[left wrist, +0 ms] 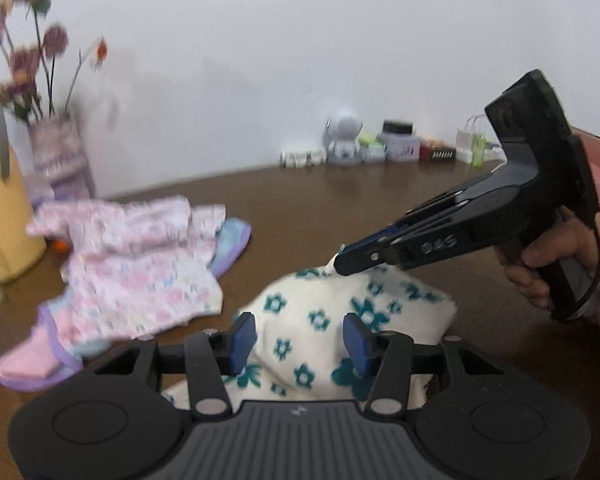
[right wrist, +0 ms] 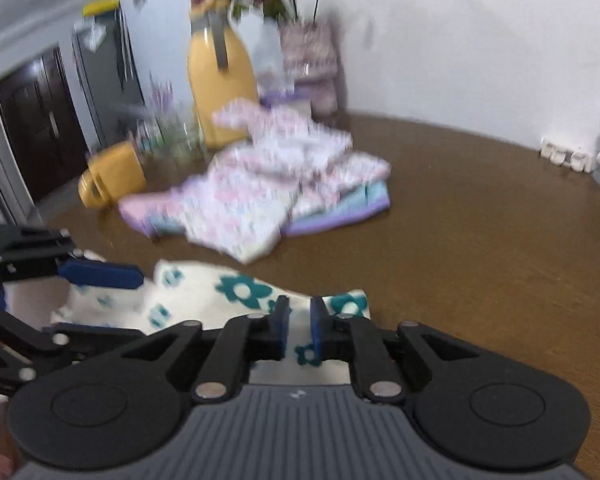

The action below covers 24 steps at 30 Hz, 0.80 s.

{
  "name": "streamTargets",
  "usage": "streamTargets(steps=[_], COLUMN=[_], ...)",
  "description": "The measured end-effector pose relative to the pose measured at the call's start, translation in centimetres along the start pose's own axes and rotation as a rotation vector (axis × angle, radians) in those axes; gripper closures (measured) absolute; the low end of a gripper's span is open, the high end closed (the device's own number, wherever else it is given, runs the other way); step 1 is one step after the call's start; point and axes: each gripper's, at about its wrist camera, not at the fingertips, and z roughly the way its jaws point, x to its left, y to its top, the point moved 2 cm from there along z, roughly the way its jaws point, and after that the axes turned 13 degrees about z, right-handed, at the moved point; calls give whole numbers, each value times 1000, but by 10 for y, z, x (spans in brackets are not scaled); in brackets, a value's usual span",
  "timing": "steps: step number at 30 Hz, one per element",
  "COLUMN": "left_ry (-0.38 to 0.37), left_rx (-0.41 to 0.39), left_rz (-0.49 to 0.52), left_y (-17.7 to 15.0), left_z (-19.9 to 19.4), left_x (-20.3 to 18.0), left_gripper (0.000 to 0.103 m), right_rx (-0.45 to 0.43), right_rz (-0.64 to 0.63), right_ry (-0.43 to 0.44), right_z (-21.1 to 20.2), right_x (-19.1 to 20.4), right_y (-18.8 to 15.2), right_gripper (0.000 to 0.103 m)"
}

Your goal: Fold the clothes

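Observation:
A white garment with teal flowers [left wrist: 320, 320] lies bunched on the brown table [left wrist: 340, 208]. My left gripper [left wrist: 300, 340] is open, its blue pads either side of the garment's near part. My right gripper [left wrist: 340, 262] is shut on a fold of the garment's far edge and lifts it a little. In the right wrist view the right gripper [right wrist: 300, 322] pinches the white cloth [right wrist: 236, 292], and the left gripper [right wrist: 100, 300] stands open at the left over the same garment.
A pile of pink floral and purple-blue clothes [left wrist: 140, 276] lies at the left. A yellow jug [right wrist: 220, 92], a yellow mug [right wrist: 112, 176], a flower vase [left wrist: 56, 152] and small items along the wall [left wrist: 380, 144] stand at the table's back.

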Motion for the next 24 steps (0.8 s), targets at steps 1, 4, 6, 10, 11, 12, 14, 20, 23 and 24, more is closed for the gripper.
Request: streamTargets(steps=[1,4,6,10,11,12,14,20,23,24], left_ry=[-7,-45,-64,-65,-66,-64,-60,-56,-52,-54], left_rx=[-14,2,46,98,105,108,108,38,67,88], left_rz=[16,68,91,86,82,82,89,73,99,110], left_y=[3,7,5,-4,-6,-8,-9,6,5,4], left_z=[-3,2,11,21,22,24,24,4,10,14], left_x=[-3,-13,-18,-20,-20,-20,-20,-16,-17,-17], left_gripper=[55,55,55,55,54,54,54,53,60,63], right_rx=[0,0,10,59,56,54,53,-17,20,47], right_rz=[-9,-34,-49,-52,-60,-67,-80,61,193,233], right_ry=[3,10,11,-11,-17,-22,-30,38,53,73], right_z=[-6,-24,-32,-22,-20,-18,-17,-46,-44,-40], right_x=[2,8,10,7,8,9,12,-13,-40,-47], right_y=[-2,-10,-16,-36,-39,-41,-42,-22,-16,-17], right_gripper=[82,76,76,75,75,75,75,34,33,34])
